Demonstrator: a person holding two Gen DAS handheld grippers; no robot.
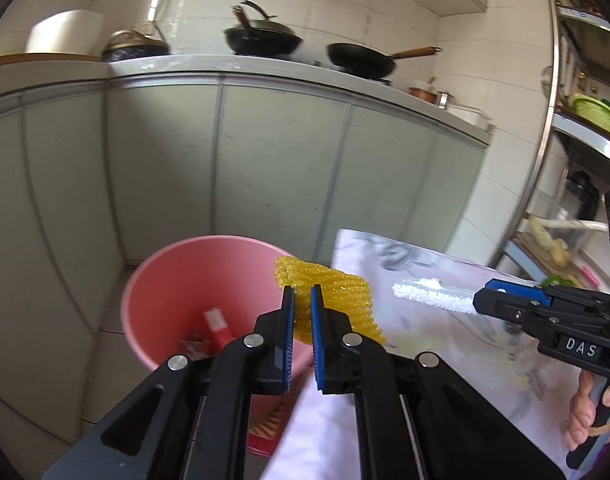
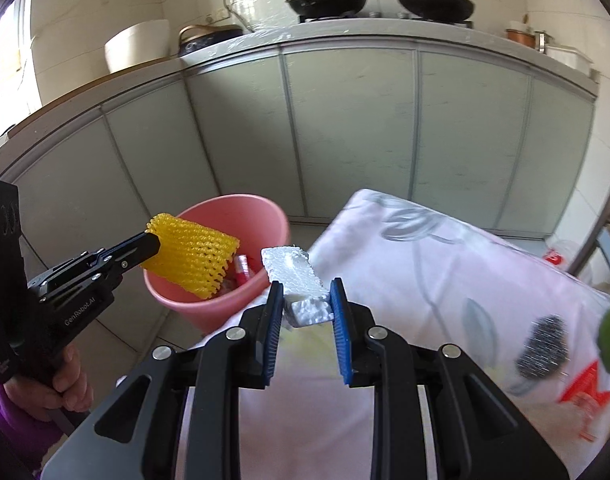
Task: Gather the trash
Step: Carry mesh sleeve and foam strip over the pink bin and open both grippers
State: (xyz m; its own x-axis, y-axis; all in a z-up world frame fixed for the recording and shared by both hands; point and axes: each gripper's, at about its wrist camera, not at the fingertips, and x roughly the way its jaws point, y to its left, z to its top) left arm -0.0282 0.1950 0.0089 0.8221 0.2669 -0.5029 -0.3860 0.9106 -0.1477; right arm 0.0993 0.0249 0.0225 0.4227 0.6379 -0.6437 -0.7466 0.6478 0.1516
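Two-handed trash collection beside a kitchen counter. The left claw point(image 1: 303, 294) is pinched nearly shut on a yellow foam fruit net point(image 1: 337, 300), gripped at its near edge; in the right wrist view the net point(image 2: 193, 260) hangs over the left part of the pink bucket point(image 2: 225, 308). The right claw point(image 2: 307, 290) stands narrowly apart, its pads clamped on the near end of a white polystyrene block point(image 2: 295, 276), whose far end juts toward the bucket's right rim. The bucket stands on the floor to the left of a tabletop covered by a white patterned cloth point(image 2: 445, 280) and already holds a red wrapper point(image 1: 217, 326). Handling, as judged: both pieces look very light. The net is soft and springy, so a pinch anywhere on an edge serves. The block is stiff but crumbly, so it is best held gently across its narrow width. A dark scouring pad point(image 2: 541, 346) lies on the cloth to the right.
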